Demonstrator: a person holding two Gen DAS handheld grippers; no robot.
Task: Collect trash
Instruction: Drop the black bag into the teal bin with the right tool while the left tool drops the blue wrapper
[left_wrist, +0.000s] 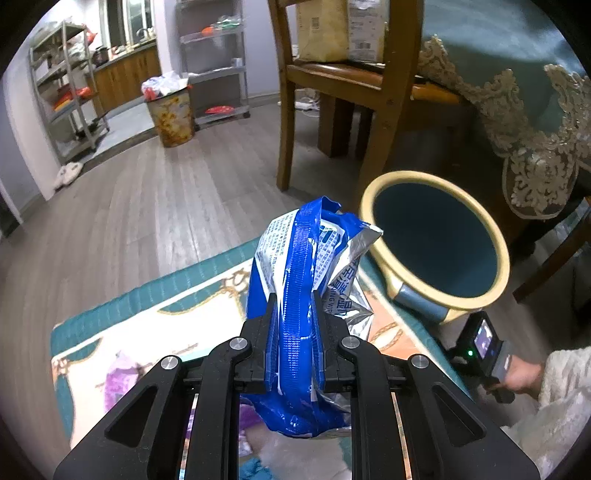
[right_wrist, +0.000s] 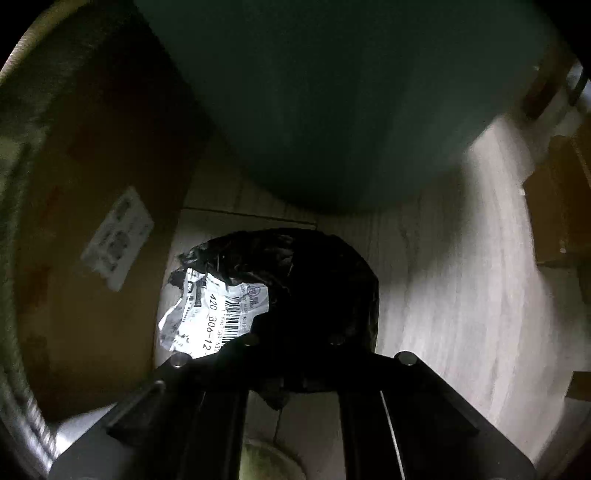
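Observation:
My left gripper (left_wrist: 293, 302) is shut on a crumpled blue and silver wipes packet (left_wrist: 299, 266) and holds it above a patterned rug, just left of the open mouth of a teal bin with a cream rim (left_wrist: 436, 240). The right gripper's body (left_wrist: 487, 347) shows low beside the bin in the left wrist view. In the right wrist view my right gripper (right_wrist: 291, 339) is shut on a crumpled black plastic mailer bag with a white shipping label (right_wrist: 221, 310), held low over the floor, below the bin's dark teal wall (right_wrist: 332, 110).
A wooden chair (left_wrist: 354, 81) with packages stands behind the bin, beside a teal lace-edged tablecloth (left_wrist: 524, 122). A full trash can (left_wrist: 171, 110) and metal shelves (left_wrist: 66, 92) stand far left. A cardboard box (right_wrist: 92, 221) lies left of the right gripper; more boxes (right_wrist: 561, 199) are at right.

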